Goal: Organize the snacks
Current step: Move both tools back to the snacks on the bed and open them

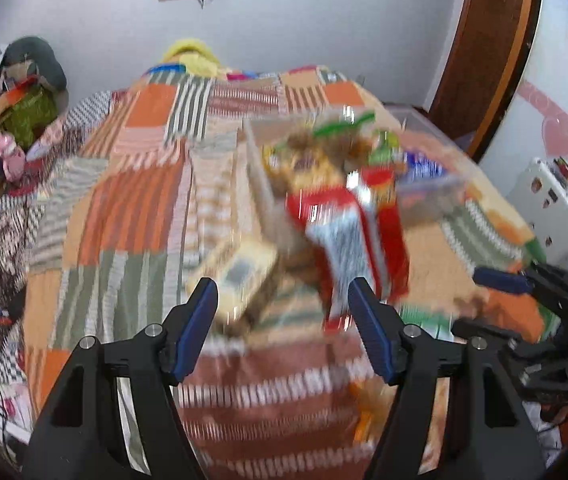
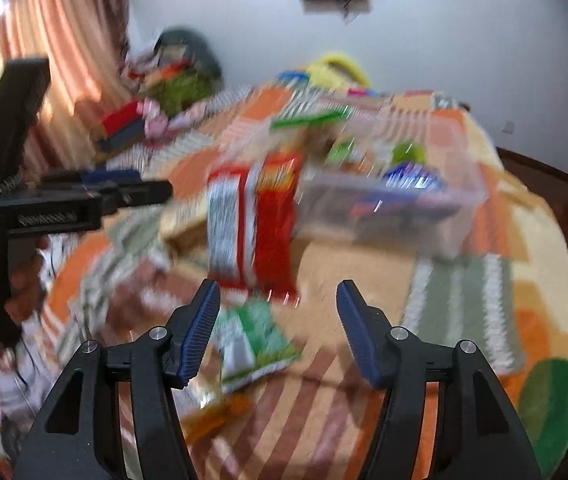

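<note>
Right wrist view: both claws released, empty, above the patchwork bed (image 2: 464, 304).
Your right claw (image 2: 277, 328) nears the green crinkly snack packet (image 2: 253, 344): light, slippery; pinch its sealed edge. Left claw (image 1: 284, 320) faces the red-and-white foil bag (image 1: 348, 236).

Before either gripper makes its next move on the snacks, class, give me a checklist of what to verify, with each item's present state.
1. Left gripper empty, jaws apart: ok.
2. Right gripper empty, jaws apart: ok.
3. Clear plastic bin on the bed has room: cannot tell, blurred.
4. Red snack bag outside the bin: ok.
5. Green packet lies loose near the right gripper: ok.
6. Pictures sharp enough to aim: not ok.
</note>
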Demonstrator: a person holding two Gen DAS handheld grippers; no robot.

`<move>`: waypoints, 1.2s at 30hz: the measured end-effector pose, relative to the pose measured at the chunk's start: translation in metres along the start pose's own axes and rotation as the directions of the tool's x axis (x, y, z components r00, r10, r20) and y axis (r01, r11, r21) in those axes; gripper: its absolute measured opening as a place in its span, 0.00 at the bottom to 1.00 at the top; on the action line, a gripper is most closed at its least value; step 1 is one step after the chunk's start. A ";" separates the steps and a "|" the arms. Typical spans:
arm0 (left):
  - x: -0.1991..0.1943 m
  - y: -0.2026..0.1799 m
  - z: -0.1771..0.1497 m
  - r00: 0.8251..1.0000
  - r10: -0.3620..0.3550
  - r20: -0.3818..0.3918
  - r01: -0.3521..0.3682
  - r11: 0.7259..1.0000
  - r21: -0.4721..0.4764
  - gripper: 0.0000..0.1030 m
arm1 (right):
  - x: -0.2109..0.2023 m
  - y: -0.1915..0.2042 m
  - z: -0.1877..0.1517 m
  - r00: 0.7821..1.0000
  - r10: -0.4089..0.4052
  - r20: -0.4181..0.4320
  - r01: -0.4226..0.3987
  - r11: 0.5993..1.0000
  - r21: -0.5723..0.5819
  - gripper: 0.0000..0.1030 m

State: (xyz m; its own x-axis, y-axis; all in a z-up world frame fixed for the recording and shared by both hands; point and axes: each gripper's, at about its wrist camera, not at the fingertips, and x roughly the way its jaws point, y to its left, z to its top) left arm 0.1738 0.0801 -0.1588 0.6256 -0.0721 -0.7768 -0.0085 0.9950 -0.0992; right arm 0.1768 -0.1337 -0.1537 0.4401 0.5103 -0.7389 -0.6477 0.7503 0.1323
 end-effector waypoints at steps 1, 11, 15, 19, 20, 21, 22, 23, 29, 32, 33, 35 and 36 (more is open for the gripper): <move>0.001 0.002 -0.008 1.000 -0.009 -0.017 0.009 1.000 0.000 0.65 | 0.004 0.001 -0.003 1.000 0.004 -0.014 -0.004 1.000 -0.005 0.55; -0.010 -0.003 -0.073 0.990 -0.080 -0.117 0.085 0.995 0.042 0.65 | 0.006 0.004 -0.022 0.999 -0.004 -0.050 0.003 1.000 -0.007 0.55; -0.008 -0.006 -0.078 0.985 -0.118 -0.126 0.122 0.992 0.027 0.65 | 0.006 0.009 -0.026 0.998 -0.023 -0.056 0.022 1.000 -0.016 0.55; -0.004 -0.015 -0.079 0.984 -0.111 -0.142 0.118 0.992 0.044 0.65 | 0.005 0.013 -0.030 0.999 -0.015 -0.050 0.015 1.000 -0.004 0.55; -0.005 -0.015 -0.078 0.986 -0.092 -0.140 0.100 0.994 0.051 0.65 | 0.005 0.014 -0.031 0.999 -0.017 -0.048 0.017 1.000 -0.004 0.55; -0.007 -0.014 -0.078 0.987 -0.080 -0.136 0.087 0.995 0.052 0.65 | 0.005 0.014 -0.030 0.999 -0.023 -0.045 0.023 1.000 -0.004 0.55; -0.011 -0.011 -0.077 0.989 -0.073 -0.130 0.080 0.996 0.046 0.65 | 0.005 0.015 -0.031 0.999 -0.029 -0.043 0.029 1.000 -0.004 0.56; -0.014 -0.009 -0.077 0.990 -0.071 -0.125 0.076 0.996 0.040 0.65 | 0.006 0.014 -0.030 0.999 -0.030 -0.043 0.030 1.000 -0.003 0.55; -0.041 -0.009 -0.080 0.989 -0.120 -0.087 0.124 0.992 0.041 0.67 | 0.006 0.014 -0.030 0.998 -0.045 -0.038 0.045 0.999 -0.001 0.55; -0.040 -0.019 -0.083 0.986 -0.134 -0.102 0.140 0.989 0.055 0.69 | 0.007 0.012 -0.030 0.998 -0.056 -0.037 0.057 0.998 0.005 0.55; -0.037 -0.023 -0.084 0.984 -0.142 -0.110 0.150 0.987 0.059 0.69 | 0.007 0.012 -0.030 0.998 -0.059 -0.036 0.060 0.998 0.009 0.55; -0.033 -0.030 -0.087 0.982 -0.148 -0.122 0.157 0.985 0.074 0.69 | 0.007 0.010 -0.029 0.997 -0.063 -0.033 0.063 0.998 0.014 0.55; -0.031 -0.032 -0.088 0.981 -0.147 -0.125 0.158 0.984 0.081 0.69 | 0.007 0.010 -0.029 0.997 -0.065 -0.033 0.066 0.998 0.015 0.55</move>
State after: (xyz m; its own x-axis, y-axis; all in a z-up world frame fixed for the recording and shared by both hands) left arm 0.0862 0.0442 -0.1860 0.5179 -0.2259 -0.8251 0.1538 0.9734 -0.1700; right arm 0.1557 -0.1351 -0.1764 0.4608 0.4463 -0.7671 -0.6079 0.7885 0.0936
